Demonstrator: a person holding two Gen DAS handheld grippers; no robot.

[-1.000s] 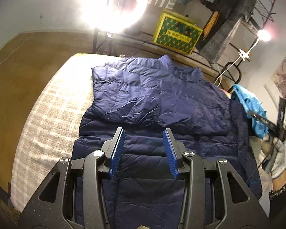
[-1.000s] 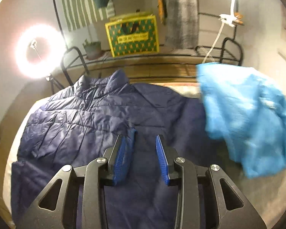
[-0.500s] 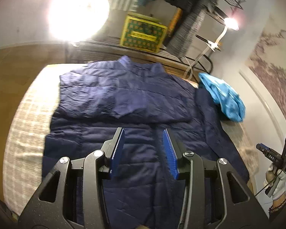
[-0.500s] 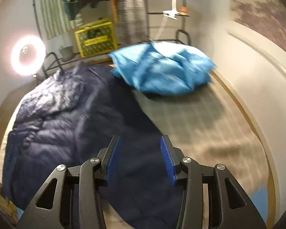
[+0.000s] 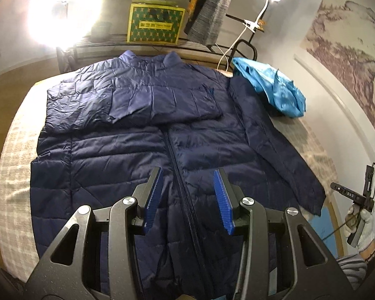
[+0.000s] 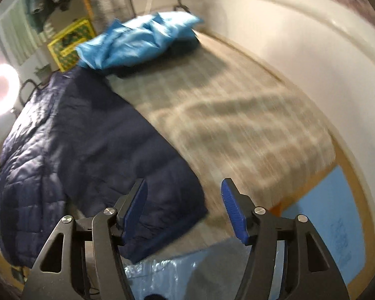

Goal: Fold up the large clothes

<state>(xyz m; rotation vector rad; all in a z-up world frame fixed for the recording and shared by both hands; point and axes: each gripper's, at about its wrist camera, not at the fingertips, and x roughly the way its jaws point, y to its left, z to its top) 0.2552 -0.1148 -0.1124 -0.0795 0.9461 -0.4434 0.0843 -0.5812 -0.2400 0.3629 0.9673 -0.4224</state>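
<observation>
The left wrist view looks steeply down from above the near hem of the navy jacket (image 5: 142, 155), along the left gripper (image 5: 187, 200), and faces the far shelf with the yellow box (image 5: 155, 22) and ring light (image 5: 62, 12). The right wrist view sits off the bed's right near corner, lower and closer (and blurred), looking along the right gripper (image 6: 185, 207) across the checked bedspread (image 6: 237, 125) toward the same far wall. Both views share the jacket's right sleeve (image 6: 137, 175), the light blue garment (image 6: 137, 40), the yellow box and the ring light.
</observation>
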